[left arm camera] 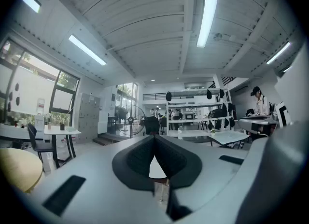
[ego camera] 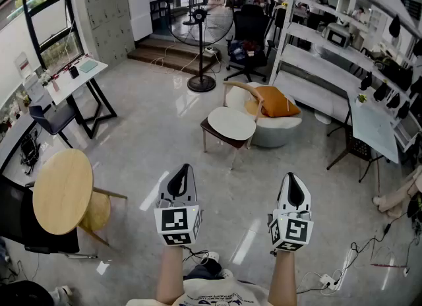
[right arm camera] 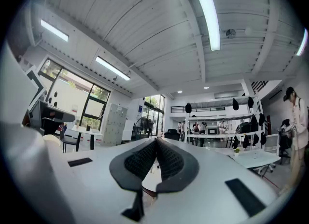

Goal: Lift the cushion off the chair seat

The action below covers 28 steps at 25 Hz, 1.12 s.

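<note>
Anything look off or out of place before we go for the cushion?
Nothing spilled or broken. The orange cushion lies at a slant on the chair, and loose cables trail over the floor at lower right. The left gripper and right gripper are both shut, empty and well short of the chair.

no word, number or brand can be read: the left gripper (ego camera: 185, 167) and right gripper (ego camera: 291, 177) bear only square markers (ego camera: 176, 221), and the shirt (ego camera: 212, 296) print is too blurred
</note>
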### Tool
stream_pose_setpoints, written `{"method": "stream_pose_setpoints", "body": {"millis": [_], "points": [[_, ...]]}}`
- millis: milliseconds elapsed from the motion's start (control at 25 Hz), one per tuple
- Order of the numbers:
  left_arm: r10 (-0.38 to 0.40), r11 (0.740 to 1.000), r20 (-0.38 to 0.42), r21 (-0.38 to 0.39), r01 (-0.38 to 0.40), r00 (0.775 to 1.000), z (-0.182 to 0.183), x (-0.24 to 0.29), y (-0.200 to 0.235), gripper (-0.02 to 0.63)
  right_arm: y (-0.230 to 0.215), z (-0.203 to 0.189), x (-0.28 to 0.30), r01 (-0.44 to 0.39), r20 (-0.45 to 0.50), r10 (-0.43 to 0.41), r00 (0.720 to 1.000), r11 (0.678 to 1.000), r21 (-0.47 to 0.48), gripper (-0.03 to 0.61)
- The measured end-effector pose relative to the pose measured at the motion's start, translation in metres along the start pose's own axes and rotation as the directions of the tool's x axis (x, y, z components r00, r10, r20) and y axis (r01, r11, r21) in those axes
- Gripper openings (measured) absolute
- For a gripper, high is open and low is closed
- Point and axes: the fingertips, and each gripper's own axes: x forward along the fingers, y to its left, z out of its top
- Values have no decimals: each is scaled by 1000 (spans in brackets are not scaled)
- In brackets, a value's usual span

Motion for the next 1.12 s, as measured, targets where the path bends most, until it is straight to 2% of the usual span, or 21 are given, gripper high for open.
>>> {"method": "stream_pose_setpoints", "body": {"millis": [600, 960, 1120], "points": [[14, 1000, -6, 0, -14, 1000, 0, 1, 11, 14, 7, 1, 5, 0, -5, 0, 1000, 1000, 6, 11], [59, 998, -17, -37, -59, 998, -16, 25, 49, 14, 25, -17, 37, -2, -27, 2, 1000, 1000, 6, 17], [68, 997, -19, -38, -69, 998, -21, 46, 70, 101, 33, -24, 62, -3, -37, 4, 999, 1000, 23, 85]]}}
